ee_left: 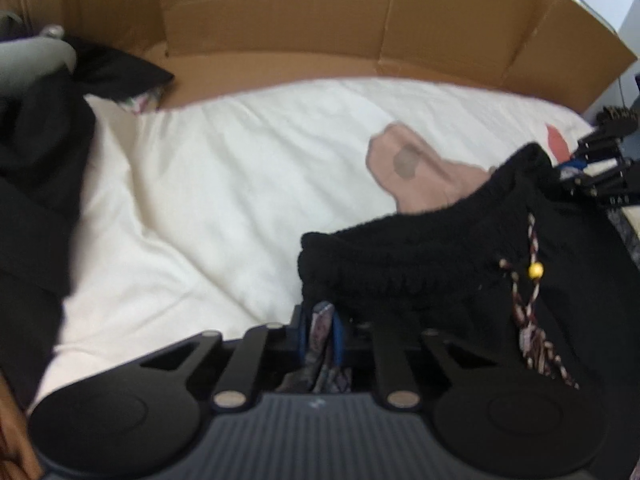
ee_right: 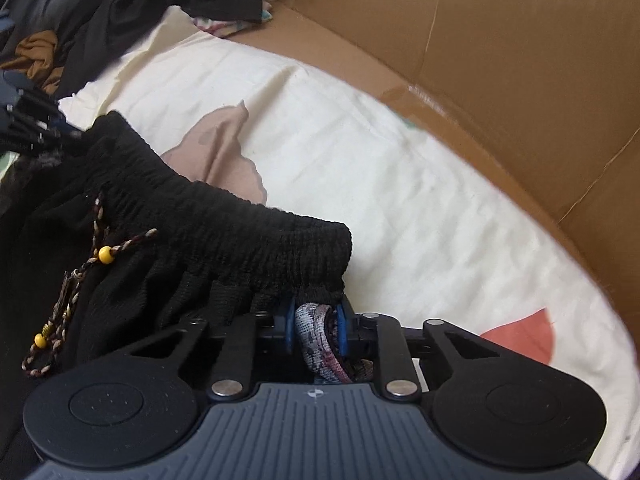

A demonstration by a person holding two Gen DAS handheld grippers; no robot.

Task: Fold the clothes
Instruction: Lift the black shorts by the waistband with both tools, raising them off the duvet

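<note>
A black garment with a ribbed elastic waistband (ee_left: 400, 256) and a braided drawstring with yellow beads (ee_left: 535, 270) hangs stretched between my two grippers above the bed. My left gripper (ee_left: 320, 332) is shut on one end of the waistband, with patterned fabric pinched between its blue pads. My right gripper (ee_right: 316, 328) is shut on the other end of the waistband (ee_right: 240, 224); the drawstring (ee_right: 105, 255) dangles at the left. Each gripper shows in the other's view, the right one (ee_left: 600, 168) and the left one (ee_right: 32, 128).
A white sheet (ee_left: 240, 184) with pink (ee_left: 404, 168) and red (ee_right: 524, 336) prints covers the bed. A cardboard wall (ee_left: 320, 20) stands behind it. A pile of dark clothes (ee_left: 40, 152) lies at the left, also in the right wrist view (ee_right: 120, 8).
</note>
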